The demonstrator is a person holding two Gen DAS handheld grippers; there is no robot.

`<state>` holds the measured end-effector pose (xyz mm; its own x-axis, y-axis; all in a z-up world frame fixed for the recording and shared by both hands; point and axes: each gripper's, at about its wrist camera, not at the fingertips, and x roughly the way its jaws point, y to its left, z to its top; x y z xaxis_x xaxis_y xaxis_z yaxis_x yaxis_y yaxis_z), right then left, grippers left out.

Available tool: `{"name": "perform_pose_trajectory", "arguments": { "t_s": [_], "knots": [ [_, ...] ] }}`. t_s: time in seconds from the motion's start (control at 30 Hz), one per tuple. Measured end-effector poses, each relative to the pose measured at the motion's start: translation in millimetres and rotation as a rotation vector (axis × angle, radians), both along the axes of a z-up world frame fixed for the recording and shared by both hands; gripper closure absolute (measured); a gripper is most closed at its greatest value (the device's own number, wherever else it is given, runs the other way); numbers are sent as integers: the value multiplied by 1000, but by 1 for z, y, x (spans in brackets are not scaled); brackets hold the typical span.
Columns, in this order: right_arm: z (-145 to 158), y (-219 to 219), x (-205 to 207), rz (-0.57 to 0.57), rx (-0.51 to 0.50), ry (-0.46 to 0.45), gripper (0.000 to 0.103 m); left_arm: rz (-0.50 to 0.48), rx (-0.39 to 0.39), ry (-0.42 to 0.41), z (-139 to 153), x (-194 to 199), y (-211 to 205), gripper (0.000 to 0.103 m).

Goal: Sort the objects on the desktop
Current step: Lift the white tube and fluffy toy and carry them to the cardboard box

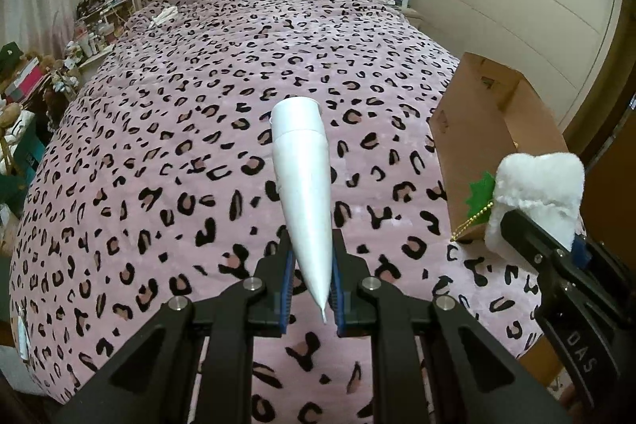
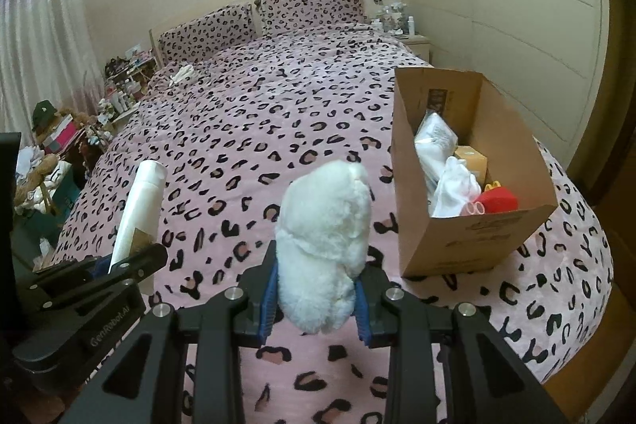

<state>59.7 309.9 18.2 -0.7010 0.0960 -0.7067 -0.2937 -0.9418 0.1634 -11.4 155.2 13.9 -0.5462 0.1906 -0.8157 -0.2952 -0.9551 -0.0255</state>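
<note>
We see a white tube [image 1: 304, 185] in the middle of the left wrist view, and our left gripper [image 1: 312, 289] squeezes its thin flat end between 2 blue pads [image 1: 287, 289], with the cap end pointing up and away. In the right wrist view, our right gripper [image 2: 316, 299] clamps a fluffy white plush [image 2: 324, 249] low in the middle of the frame. The same plush has a green leaf and a gold bead chain [image 1: 475, 219] at the right edge of the left view. Both things hang above the pink spotted blanket [image 2: 246, 130]. A brown cardboard box [image 2: 477, 241] stands open on the blanket at the right, with white bags [image 2: 435, 138] and a red toy [image 2: 499, 203] inside. 2 pillows [image 2: 258, 16] lie far back.
</note>
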Motion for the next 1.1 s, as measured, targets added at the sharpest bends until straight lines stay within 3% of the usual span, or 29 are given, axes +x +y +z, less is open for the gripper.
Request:
{"name": "perform_pose_trajectory", "arguments": {
  "t_s": [0.5, 1.1],
  "knots": [
    [10, 28, 9, -50, -7, 22, 71, -75, -3, 2, 2, -2, 39, 87],
    [-2, 76, 29, -152, -6, -4, 71, -214, -4, -15, -7, 0, 109, 87]
  ]
}}
